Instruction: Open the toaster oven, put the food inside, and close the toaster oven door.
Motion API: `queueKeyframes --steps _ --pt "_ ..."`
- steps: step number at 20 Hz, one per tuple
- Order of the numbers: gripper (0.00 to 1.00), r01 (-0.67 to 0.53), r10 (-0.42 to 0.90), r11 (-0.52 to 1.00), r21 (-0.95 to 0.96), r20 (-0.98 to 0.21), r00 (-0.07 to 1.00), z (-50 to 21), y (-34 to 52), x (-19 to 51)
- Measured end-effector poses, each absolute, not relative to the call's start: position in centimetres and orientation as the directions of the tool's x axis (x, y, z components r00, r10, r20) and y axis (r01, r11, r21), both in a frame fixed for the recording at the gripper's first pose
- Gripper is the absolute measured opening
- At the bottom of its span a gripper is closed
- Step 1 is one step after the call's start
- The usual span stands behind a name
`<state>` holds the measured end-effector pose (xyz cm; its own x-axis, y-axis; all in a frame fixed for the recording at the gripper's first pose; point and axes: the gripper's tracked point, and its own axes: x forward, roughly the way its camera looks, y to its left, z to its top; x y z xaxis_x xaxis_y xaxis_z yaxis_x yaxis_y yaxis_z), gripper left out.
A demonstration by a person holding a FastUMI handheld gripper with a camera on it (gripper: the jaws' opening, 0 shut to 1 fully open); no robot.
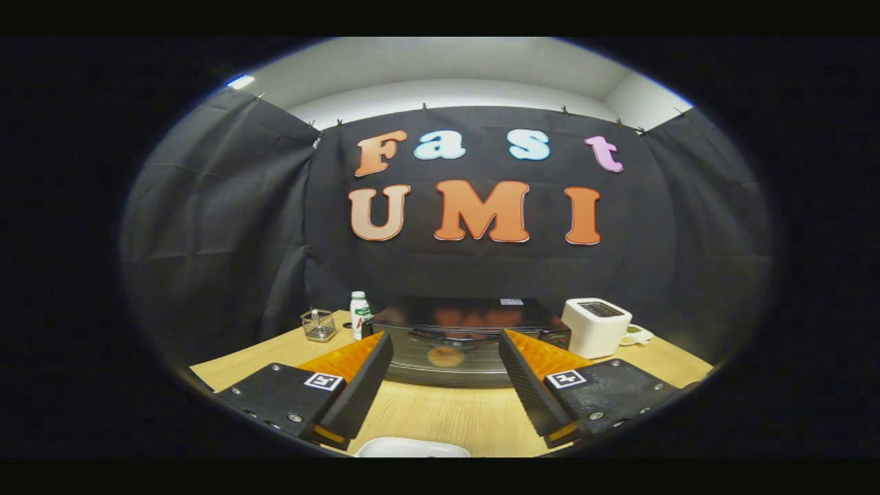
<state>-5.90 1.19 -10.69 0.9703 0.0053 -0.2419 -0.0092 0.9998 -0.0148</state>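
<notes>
The toaster oven (pixel 457 337) sits closed just beyond the wide-open, empty tongs (pixel 445 357) on a wooden table (pixel 447 416), black cloth walls behind.

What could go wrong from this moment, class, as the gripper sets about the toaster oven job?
1. The open gripper holds nothing; the oven looks shut, so a poor grip on the door could slip.
2. The bottle and white toaster stand close beside the oven and might get knocked.
</notes>
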Motion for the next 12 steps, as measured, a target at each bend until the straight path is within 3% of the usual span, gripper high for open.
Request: queueKeyframes --steps 12 --pt "0.97 0.049 -0.049 0.999 0.001 -0.094 0.994 -5.3 -4.5 -12.8"
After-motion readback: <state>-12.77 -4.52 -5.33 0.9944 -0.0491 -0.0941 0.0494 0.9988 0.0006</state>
